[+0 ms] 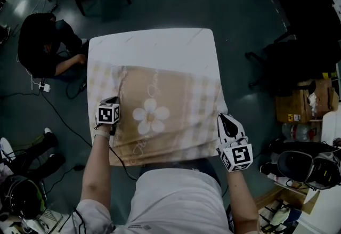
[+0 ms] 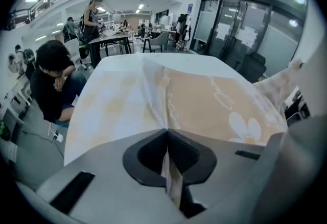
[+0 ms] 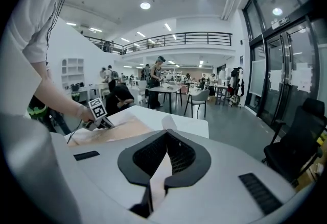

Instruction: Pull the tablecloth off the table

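Well, the white table (image 1: 154, 41) is the biggest thing below me, and its far strip lies bare. The cloth (image 1: 170, 102) covers the rest, down to the near edge. It is tan in the middle with a white flower and pale script, and checked cream along the sides. A crease runs up it from my left grip, and its near right corner is lifted off the table's edge. My left gripper (image 2: 166, 136) points steeply down near the cloth's left side, clamped tight on a fold of it. My right gripper (image 3: 166, 136) is likewise closed on that raised corner, a strip of fabric pinched between its jaws.
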A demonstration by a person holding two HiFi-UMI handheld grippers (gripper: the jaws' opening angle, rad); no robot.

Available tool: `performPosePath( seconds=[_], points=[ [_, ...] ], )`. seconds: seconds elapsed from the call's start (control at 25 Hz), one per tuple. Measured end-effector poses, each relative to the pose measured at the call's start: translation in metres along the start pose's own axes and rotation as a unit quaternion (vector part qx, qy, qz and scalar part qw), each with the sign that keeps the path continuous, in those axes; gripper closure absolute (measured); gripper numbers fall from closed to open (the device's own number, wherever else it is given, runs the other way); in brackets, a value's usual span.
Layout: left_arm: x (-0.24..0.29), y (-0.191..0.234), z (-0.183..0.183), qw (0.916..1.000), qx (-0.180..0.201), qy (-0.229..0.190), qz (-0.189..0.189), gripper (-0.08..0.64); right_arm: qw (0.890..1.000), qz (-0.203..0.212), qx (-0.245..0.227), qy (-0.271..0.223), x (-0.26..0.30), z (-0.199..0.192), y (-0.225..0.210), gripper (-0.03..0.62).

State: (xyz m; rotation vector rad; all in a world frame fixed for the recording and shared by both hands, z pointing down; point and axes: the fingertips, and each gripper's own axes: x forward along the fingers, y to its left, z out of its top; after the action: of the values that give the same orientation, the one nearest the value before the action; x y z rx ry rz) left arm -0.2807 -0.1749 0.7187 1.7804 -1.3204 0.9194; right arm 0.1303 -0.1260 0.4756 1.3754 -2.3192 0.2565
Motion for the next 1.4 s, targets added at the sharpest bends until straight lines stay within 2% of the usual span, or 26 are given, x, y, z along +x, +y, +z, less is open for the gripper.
performPosePath(
  seconds=[0.08,0.24,0.36,0.44,0.56,0.72,0.92,1.08,1.16,1.28,1.36,1.4],
  points=[
    [-0.001,-0.02,-0.005,0.9999,-0.001,-0.003,-0.016,0.548,1.0,0.004,0.005,-0.001,-0.002,-0.001,0.003,0.569],
    [-0.004,-0.056,-0.019,0.9991,0.03,0.009,-0.03,0.548,1.0,0.007,0.01,-0.002,-0.009,-0.005,0.008,0.569],
    [-0.008,-0.088,-0.035,0.9971,0.037,0.023,-0.062,0.548,1.0,0.005,0.017,-0.002,-0.016,-0.012,0.008,0.569],
    [-0.01,-0.117,-0.049,0.9939,0.05,0.035,-0.092,0.548,1.0,0.003,0.02,-0.002,-0.021,-0.017,0.008,0.569],
    [-0.012,-0.165,-0.069,0.9888,0.078,0.048,-0.118,0.549,1.0,0.0,0.026,-0.002,-0.03,-0.028,0.0,0.569],
    [-0.014,-0.222,-0.092,0.9783,0.1,0.075,-0.166,0.549,0.999,-0.005,0.031,-0.001,-0.038,-0.037,-0.01,0.569],
    [-0.032,-0.237,-0.111,0.959,0.11,0.115,-0.234,0.549,0.999,-0.01,0.036,0.005,-0.016,-0.023,0.005,0.569],
    [-0.04,-0.241,-0.122,0.947,0.13,0.115,-0.271,0.548,0.999,-0.011,0.039,0.011,-0.009,-0.027,0.011,0.569],
    [-0.046,-0.229,-0.11,0.9425,0.166,0.103,-0.271,0.548,0.999,-0.01,0.039,0.014,0.002,-0.022,0.016,0.569],
    [-0.057,-0.22,-0.086,0.9354,0.236,0.08,-0.251,0.548,0.999,-0.012,0.04,0.018,0.001,-0.024,0.009,0.569],
    [-0.061,-0.208,-0.062,0.9361,0.248,0.063,-0.242,0.546,0.999,-0.015,0.041,0.02,0.003,-0.024,0.004,0.569],
    [-0.062,-0.2,-0.047,0.9391,0.245,0.052,-0.235,0.546,0.999,-0.015,0.041,0.021,0.005,-0.024,0.003,0.569]
  ],
)
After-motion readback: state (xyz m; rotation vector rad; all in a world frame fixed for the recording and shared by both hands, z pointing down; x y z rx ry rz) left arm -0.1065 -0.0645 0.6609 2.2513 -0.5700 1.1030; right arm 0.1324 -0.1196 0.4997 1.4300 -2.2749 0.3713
